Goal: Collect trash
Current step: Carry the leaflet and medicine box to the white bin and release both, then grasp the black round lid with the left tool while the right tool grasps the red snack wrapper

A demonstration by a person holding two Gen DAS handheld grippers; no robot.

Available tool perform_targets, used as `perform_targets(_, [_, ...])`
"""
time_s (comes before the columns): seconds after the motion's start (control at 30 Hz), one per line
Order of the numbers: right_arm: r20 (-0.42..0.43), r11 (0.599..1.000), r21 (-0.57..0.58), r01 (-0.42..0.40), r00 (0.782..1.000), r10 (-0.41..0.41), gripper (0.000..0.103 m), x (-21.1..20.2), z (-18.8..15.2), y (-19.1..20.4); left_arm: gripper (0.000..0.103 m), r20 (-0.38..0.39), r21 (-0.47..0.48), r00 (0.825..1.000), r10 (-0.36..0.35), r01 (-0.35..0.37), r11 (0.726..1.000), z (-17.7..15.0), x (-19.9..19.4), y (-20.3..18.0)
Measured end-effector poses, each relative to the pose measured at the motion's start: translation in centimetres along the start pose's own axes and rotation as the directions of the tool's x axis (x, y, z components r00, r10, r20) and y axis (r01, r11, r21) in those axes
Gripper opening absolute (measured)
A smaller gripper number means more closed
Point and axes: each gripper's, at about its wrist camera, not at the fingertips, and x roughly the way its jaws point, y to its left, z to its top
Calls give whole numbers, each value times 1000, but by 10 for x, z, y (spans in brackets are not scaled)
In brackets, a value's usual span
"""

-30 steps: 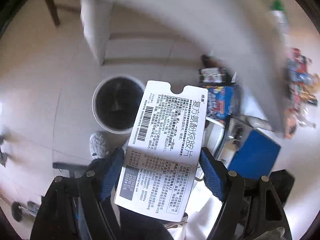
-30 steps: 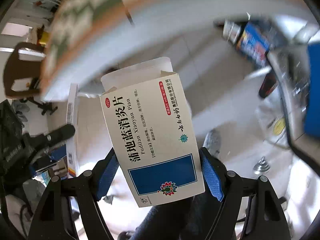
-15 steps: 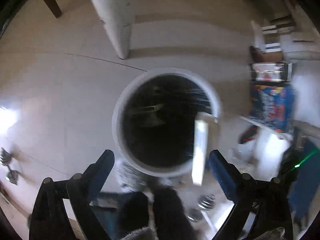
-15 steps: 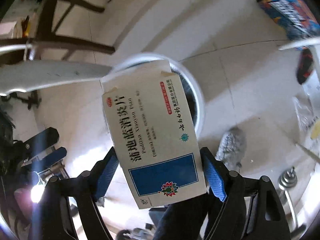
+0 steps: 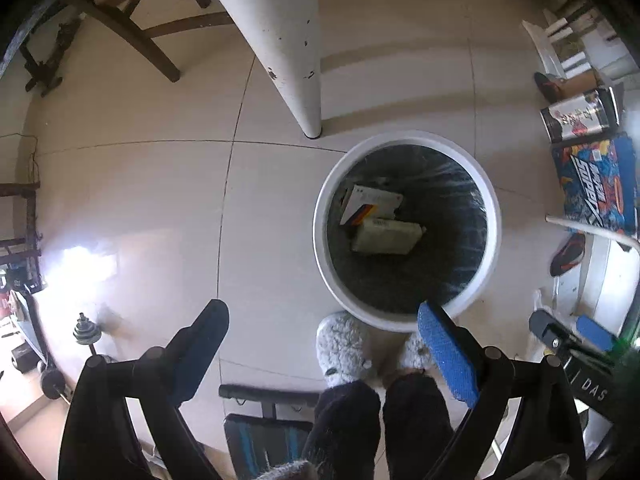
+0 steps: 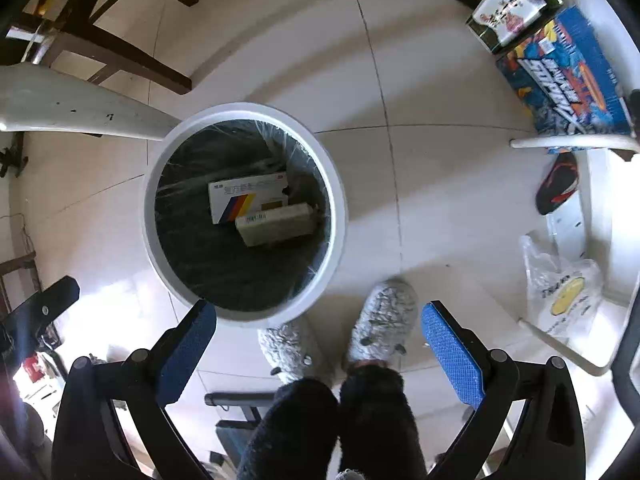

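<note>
Lying flat at the bottom of the black-lined bin (image 6: 244,216), toward its 12 o'clock side: two medicine boxes (image 6: 260,210), print too small to read. Hovering above with jaws spread wide and holding nothing: left gripper (image 5: 324,344) and right gripper (image 6: 318,334). Risking, judging by the tight footing, a slippered foot (image 6: 380,320) nudging the bin; reading "SUPPLY" on the blue carton (image 6: 564,76) at 2 o'clock.

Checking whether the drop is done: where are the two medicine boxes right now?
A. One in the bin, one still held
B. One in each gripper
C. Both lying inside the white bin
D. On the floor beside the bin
C: both medicine boxes lie inside the white bin, and the right gripper and left gripper are open with nothing between their fingers.
</note>
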Motion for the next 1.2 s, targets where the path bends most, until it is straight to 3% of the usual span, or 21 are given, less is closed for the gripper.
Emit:
perform_targets(0.33, [45, 1000, -19, 19, 999, -19, 103, -86, -24, 8, 96, 26, 31, 999, -17, 17, 999, -28, -69, -5])
perform_targets(0.9, [132, 998, -61, -34, 990, 42, 103, -296, -95, 30, 96, 89, 61, 994, -65, 60, 996, -82, -239, 0])
perform_targets(1.03, [145, 995, -31, -93, 985, 96, 103, -348, -106, 26, 97, 171, 75, 982, -74, 62, 995, -75, -294, -5])
perform_targets(1.2, [236, 985, 35, -170, 959, 157, 103, -430, -93, 0, 103, 295, 141, 949, -110, 71, 988, -43, -358, -39])
